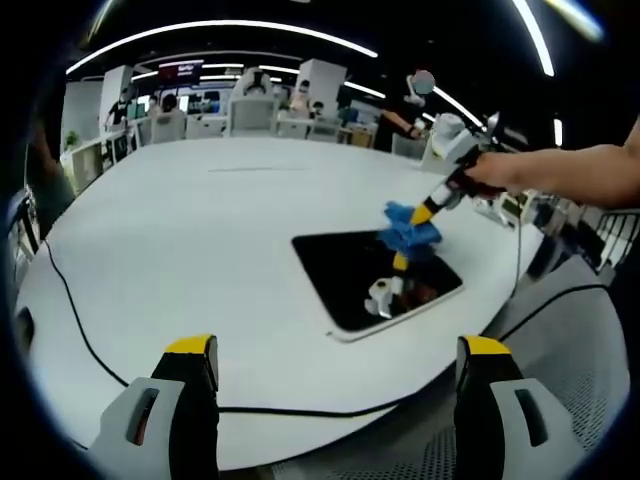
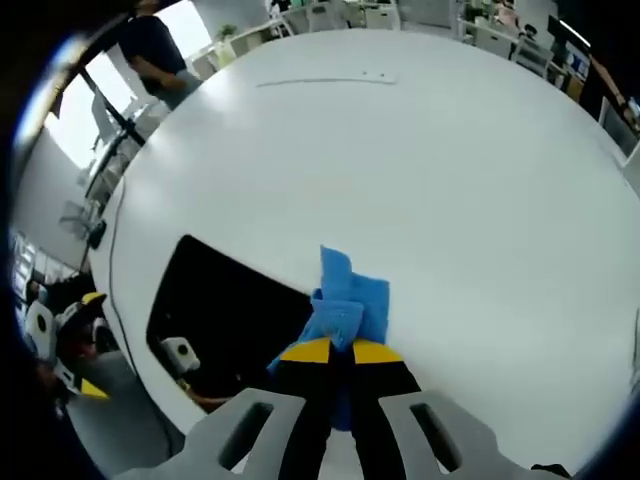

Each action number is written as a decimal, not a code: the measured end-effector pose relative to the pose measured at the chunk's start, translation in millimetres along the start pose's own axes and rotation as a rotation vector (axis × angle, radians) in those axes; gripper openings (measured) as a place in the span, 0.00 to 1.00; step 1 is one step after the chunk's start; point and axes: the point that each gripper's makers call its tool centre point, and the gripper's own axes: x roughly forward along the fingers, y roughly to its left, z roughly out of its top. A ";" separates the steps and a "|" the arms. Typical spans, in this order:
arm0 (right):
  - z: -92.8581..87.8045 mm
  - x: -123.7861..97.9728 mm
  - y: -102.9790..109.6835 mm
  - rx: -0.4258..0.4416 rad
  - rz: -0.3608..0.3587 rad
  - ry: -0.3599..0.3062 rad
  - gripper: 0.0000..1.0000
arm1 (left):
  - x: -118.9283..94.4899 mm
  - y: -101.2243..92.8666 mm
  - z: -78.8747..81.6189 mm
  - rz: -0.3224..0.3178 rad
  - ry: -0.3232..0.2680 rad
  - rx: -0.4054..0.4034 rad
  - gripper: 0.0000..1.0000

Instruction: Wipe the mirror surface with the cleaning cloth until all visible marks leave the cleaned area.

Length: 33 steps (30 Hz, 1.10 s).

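A dark rectangular mirror (image 1: 345, 275) lies flat on the white table (image 1: 200, 230), near its right front edge. A blue cleaning cloth (image 1: 410, 230) rests on the mirror's far corner, and the right gripper (image 1: 428, 210) comes down on it from the right, held by a person's hand (image 1: 500, 172). In the right gripper view, my right gripper (image 2: 340, 352) is shut on the blue cloth (image 2: 350, 295), which sits at the mirror's (image 2: 220, 310) edge, partly on the table. My left gripper (image 1: 338, 350) stands open over the table's near edge, holding nothing. It is well short of the mirror.
A thin black cable (image 1: 90, 345) curves along the table's left and front edge. Chairs and desks (image 1: 250, 110) stand beyond the far side, with a person (image 2: 155, 50) nearby. The left gripper (image 2: 70, 340) shows past the mirror. A wire mesh surface (image 1: 590, 370) lies right of the table.
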 end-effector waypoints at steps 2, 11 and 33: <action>0.8 -8.3 -8.6 -0.026 -0.018 -0.020 0.00 | 0.1 -0.6 0.4 -0.002 -0.002 0.001 0.99; -12.1 -41.4 -60.4 0.016 -0.058 -0.019 0.00 | 1.5 -2.4 0.2 -0.011 0.000 0.004 0.99; -54.3 -3.4 -83.7 0.005 -0.103 -0.056 0.10 | 2.5 -5.0 -1.4 -0.025 0.003 -0.013 0.99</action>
